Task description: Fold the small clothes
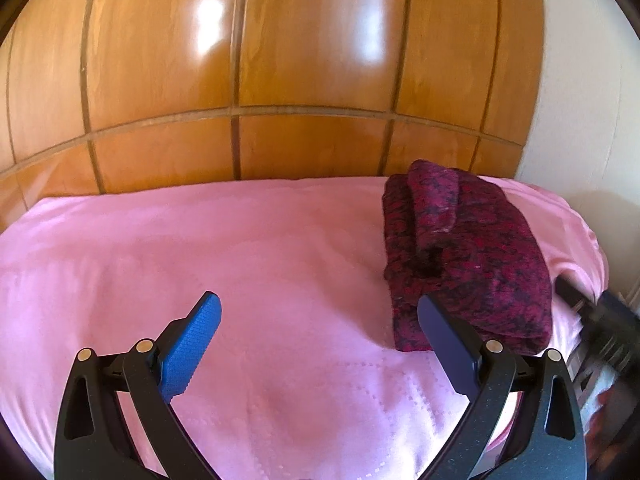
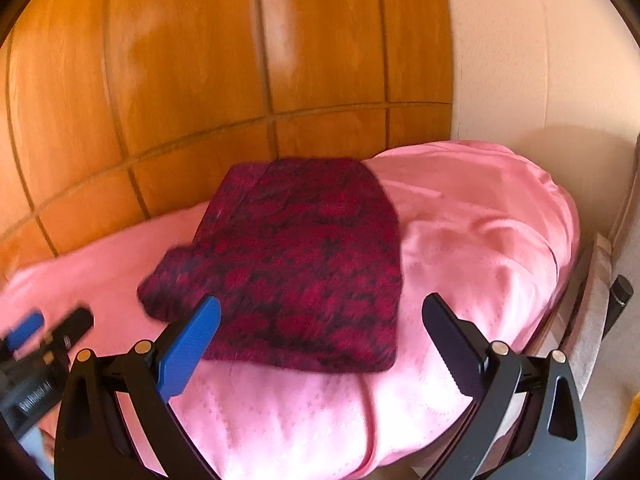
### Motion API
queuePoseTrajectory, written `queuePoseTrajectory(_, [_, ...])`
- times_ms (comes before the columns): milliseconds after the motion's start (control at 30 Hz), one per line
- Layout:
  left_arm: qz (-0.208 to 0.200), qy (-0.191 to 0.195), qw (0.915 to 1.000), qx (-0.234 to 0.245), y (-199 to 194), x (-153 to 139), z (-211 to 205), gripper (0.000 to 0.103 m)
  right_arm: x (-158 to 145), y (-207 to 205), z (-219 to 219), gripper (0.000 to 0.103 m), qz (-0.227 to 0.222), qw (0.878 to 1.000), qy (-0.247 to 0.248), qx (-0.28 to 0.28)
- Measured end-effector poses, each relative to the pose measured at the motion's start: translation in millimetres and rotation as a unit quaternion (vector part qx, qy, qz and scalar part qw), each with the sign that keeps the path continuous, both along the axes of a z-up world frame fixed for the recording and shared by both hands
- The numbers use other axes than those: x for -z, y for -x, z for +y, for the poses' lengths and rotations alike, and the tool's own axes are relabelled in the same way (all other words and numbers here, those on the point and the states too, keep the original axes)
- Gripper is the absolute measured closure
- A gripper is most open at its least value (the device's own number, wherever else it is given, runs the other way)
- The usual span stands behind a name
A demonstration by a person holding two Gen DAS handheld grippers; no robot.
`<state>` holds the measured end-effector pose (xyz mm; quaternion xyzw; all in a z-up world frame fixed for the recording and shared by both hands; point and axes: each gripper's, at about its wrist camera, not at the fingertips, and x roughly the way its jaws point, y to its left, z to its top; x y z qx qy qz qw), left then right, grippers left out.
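From the left wrist view, a glossy wooden panelled wall (image 1: 280, 60) with dark grooves rises behind a bed covered by a pink blanket (image 1: 240, 260), soft and faintly quilted with dotted stitch lines near the front. The dark red sweater (image 1: 468, 256) lies on the right part of the blanket, already folded into a thick rectangular bundle with a narrower fold lying on top at its far end. Its knit looks fuzzy and mottled in crimson and black. The left gripper (image 1: 320, 340) stands wide, holding nothing, its blue ribbed pad on one side and a dark pad on the other, which overlaps the bundle's near corner in the picture; contact cannot be told. The blurred right gripper shows at the right edge.

From the right wrist view, the same wall (image 2: 200, 80) meets a cream plaster wall (image 2: 520, 60) at the bed's corner. The sweater (image 2: 304, 264) sits centred ahead, flat-topped, its near edge rounded and thick. The right gripper (image 2: 320, 340) is wide and empty, just short of that edge. The left gripper (image 2: 44, 332) appears blurred at the far left.

The fold looks near complete; a good finish would be pressing the layers flat and squaring the edges without snagging the loose knit
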<state>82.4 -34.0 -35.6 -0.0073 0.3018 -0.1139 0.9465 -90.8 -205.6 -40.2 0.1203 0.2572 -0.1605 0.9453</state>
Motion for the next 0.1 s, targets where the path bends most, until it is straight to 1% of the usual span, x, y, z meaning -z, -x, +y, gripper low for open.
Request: queuePoseTrajectory(100, [0.009, -0.004, 0.9999, -0.007, -6, 6, 1, 0.005, -7, -8, -40, 0.002, 0.001, 0.999, -0.02, 0.037])
